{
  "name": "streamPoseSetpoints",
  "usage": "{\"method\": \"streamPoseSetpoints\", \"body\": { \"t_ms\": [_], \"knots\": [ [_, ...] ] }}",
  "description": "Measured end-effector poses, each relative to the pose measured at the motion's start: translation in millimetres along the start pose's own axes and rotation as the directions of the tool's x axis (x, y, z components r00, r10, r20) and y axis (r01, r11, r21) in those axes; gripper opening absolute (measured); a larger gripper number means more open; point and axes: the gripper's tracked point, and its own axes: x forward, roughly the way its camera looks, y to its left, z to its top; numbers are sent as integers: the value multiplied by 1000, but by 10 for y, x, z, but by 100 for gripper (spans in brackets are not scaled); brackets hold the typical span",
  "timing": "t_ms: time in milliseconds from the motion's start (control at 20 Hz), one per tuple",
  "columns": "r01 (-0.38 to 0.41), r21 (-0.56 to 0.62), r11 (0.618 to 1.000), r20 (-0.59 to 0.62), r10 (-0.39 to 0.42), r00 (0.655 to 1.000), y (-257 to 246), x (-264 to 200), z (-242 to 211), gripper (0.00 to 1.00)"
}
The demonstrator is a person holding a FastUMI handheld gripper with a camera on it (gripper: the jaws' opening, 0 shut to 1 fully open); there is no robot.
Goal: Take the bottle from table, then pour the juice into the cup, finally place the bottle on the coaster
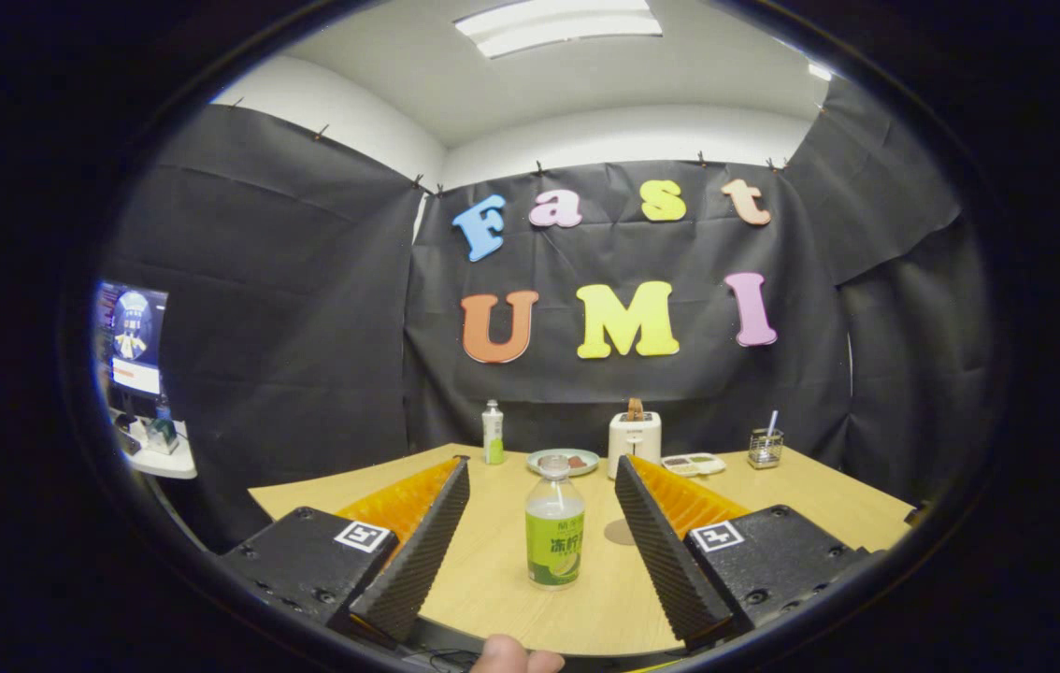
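Note:
A clear bottle with a green label and pale juice stands upright on the wooden table. It sits between the two fingers of my gripper, touching neither; the fingers stand wide apart, so the gripper is open. A round, flat coaster lies on the table just right of the bottle, partly hidden by the right finger. A small clear glass with a thin stick in it stands at the back right of the table.
Along the table's far edge stand a second small bottle, a plate, a white toaster and a small flat tray. A monitor sits on a side desk to the left. A person's fingertip shows below the fingers.

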Motion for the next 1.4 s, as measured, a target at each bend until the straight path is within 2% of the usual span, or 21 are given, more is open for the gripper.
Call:
{"method": "streamPoseSetpoints", "body": {
  "t_ms": [300,500,700,900,1400],
  "knots": [
    [23,12,1000,-20,-23,1000,19,49,-114,100],
    [58,-8,998,-63,-59,996,-23,173,-280,100],
    [106,30,994,-91,-102,991,-85,253,-461,100],
    [142,29,989,-168,-135,977,-117,401,-751,100],
    [179,38,983,-331,-157,930,-111,1000,-1407,100]
  ]
}}
